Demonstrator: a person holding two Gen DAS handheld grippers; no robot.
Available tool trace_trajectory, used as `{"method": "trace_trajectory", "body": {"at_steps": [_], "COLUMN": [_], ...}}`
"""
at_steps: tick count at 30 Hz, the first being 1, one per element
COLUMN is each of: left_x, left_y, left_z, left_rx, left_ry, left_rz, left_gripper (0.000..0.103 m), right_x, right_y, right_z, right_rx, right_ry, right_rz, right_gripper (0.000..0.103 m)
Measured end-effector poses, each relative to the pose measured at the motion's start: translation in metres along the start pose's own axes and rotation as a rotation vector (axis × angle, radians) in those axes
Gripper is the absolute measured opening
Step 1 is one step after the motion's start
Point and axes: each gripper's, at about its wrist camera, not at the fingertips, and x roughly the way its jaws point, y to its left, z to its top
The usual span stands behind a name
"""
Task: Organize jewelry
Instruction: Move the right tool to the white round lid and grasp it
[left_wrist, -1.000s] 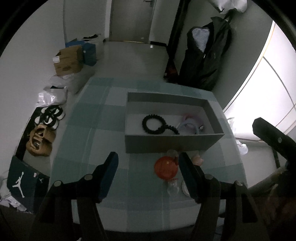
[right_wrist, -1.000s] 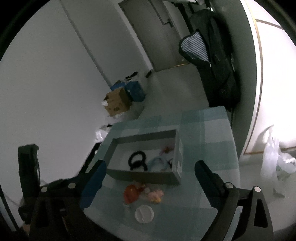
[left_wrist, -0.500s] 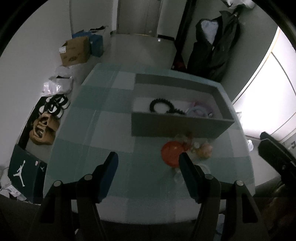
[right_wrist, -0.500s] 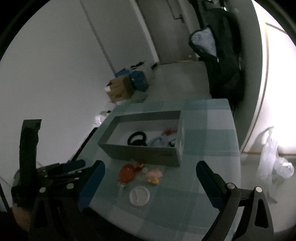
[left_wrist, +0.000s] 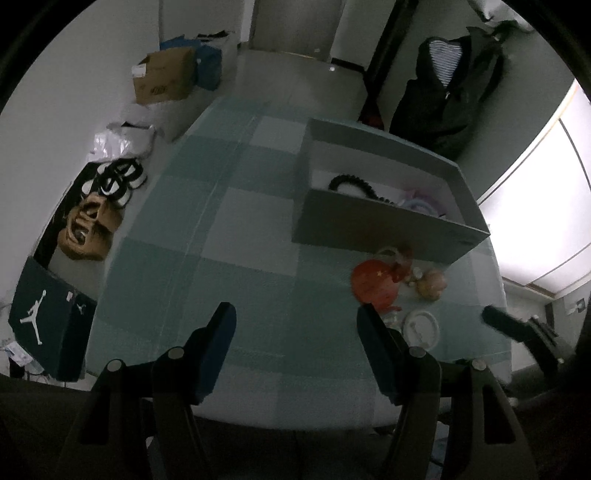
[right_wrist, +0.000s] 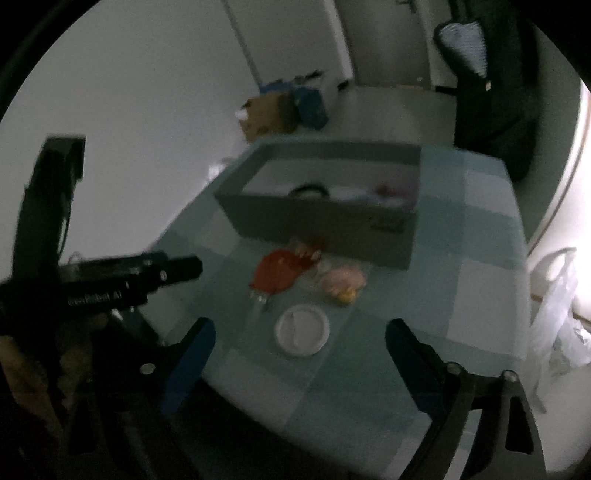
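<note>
A grey open box stands on the checked table. Inside it lie a black bead bracelet and pale lilac and pink pieces. In front of the box lie a red round piece, a pink and yellow trinket and a small white round lid. My left gripper is open and empty, above the table's near edge. My right gripper is open and empty, above the white lid.
Cardboard and blue boxes, shoes and a dark shoe box lie on the floor at the left. A dark jacket hangs behind the table. White plastic bags sit at the right.
Both grippers have drawn back toward the near table edge and dropped lower. The box and loose pieces now sit farther right in the left view. The right view is blurred by motion.
</note>
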Motion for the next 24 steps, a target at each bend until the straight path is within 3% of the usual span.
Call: {"method": "trace_trajectory", "body": {"at_steps": [2, 5, 16, 24], "left_x": [0.0, -0.001, 0.003, 0.004], "left_y": [0.001, 0.002, 0.005, 0.008], "left_z": [0.0, 0.001, 0.002, 0.005], "left_rx": [0.0, 0.003, -0.013, -0.037], "left_ry": [0.0, -0.003, 0.022, 0.034], "left_rz": [-0.001, -0.006, -0.018, -0.045], "left_gripper": [0.063, 0.064, 0.064, 0.064], "right_x": [0.009, 0.02, 0.037, 0.041], "right_y": [0.002, 0.005, 0.021, 0.022], "right_z": [-0.002, -0.005, -0.005, -0.003], "right_rx": [-0.023, -0.047, -0.194, -0.203], "right_ry": [0.034, 0.068, 0.095, 0.083], "right_rz": [-0.022, -0.052, -0.13, -0.161], "right_gripper": [0.078, 0.076, 0.068, 0.058]}}
